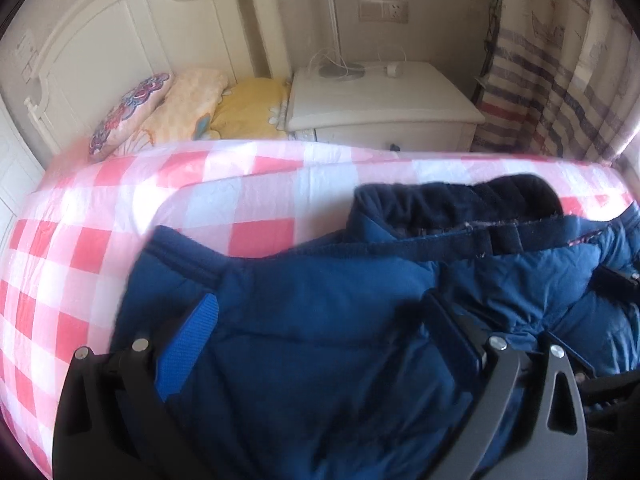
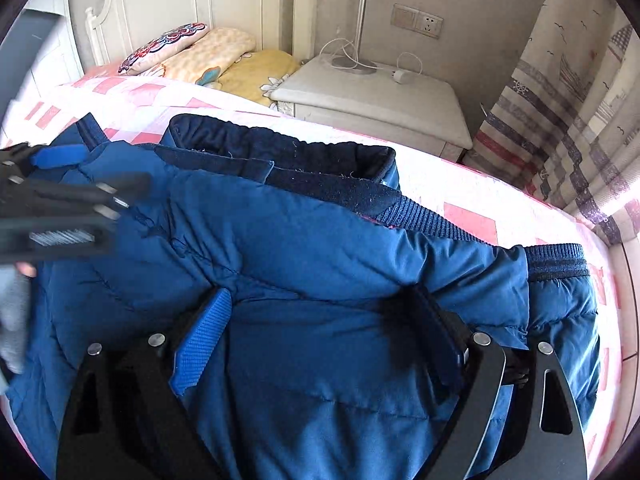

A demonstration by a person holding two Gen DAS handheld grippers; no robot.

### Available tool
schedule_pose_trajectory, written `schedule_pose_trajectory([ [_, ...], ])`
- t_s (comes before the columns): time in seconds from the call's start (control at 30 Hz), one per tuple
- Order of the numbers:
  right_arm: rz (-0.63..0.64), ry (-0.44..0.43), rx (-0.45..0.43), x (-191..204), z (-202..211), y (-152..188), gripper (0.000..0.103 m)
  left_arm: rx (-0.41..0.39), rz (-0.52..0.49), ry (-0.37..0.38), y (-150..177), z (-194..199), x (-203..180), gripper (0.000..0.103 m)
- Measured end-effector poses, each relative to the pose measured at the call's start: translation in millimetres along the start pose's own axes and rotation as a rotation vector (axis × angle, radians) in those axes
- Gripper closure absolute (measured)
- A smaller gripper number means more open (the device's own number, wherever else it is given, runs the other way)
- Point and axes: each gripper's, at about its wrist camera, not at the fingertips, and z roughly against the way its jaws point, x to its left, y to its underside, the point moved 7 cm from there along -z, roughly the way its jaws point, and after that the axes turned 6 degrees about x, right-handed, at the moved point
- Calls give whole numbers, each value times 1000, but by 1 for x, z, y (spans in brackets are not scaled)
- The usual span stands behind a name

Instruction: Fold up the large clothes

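Most of both views is taken up by the bed (image 1: 100,216), spread with a pink-and-white checked sheet, and by the blue padded jacket (image 1: 320,320) that lies on it near the edge closest to the cameras. The jacket is bunched, its dark fleece-lined collar (image 2: 288,156) turned toward the headboard (image 1: 120,40) and a ribbed cuff (image 2: 556,260) showing at the right. Beyond the bed stands a white nightstand (image 2: 380,100) with a lamp base and a charger cable on top (a patterned curtain (image 2: 560,120) hangs to its right). Pillows (image 1: 180,108) are piled at the head of the bed.

The left gripper (image 1: 320,308) has its fingers spread wide, with jacket fabric bulging up between them; whether the pads press on the cloth I cannot tell. The right gripper (image 2: 324,308) is likewise wide apart, its fingers sunk into the padded cloth on either side of a fold.
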Motion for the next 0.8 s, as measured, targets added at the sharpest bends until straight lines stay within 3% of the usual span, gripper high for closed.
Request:
schedule_pose_trajectory([
  [0.07, -5, -8, -2, -1, 0, 0, 18, -23, 50, -3, 5, 8, 31, 2],
  [0.13, -6, -12, 0, -1, 0, 0, 17, 14, 99, -12, 20, -8, 57, 2],
  [0.2, -12, -21, 0, -1, 0, 0, 17, 63, 186, 120, 32, -27, 72, 2],
  [0.23, -15, -24, -1, 0, 1, -1, 17, 51, 225, 154, 30, -27, 78, 2],
  [0.43, -35, -72, 22, -7, 11, -2, 18, 63, 168, 42, 29, -32, 67, 1],
  [0.57, -208, 2, -102, -74, 50, -2, 17, 59, 197, 86, 31, -31, 72, 1],
  [0.63, -289, 64, -61, -116, 40, 12, 17, 63, 191, 78, 32, -32, 71, 1],
  [0.7, -338, -25, 19, -133, 10, 31, 16, 64, 190, 76, 32, -32, 70, 1],
  [0.77, -394, -108, -23, -139, 5, 36, 15, 60, 197, 83, 32, -32, 71, 1],
  [0.8, -389, -97, -28, -138, 3, 35, 15, 61, 199, 85, 32, -33, 71, 1],
])
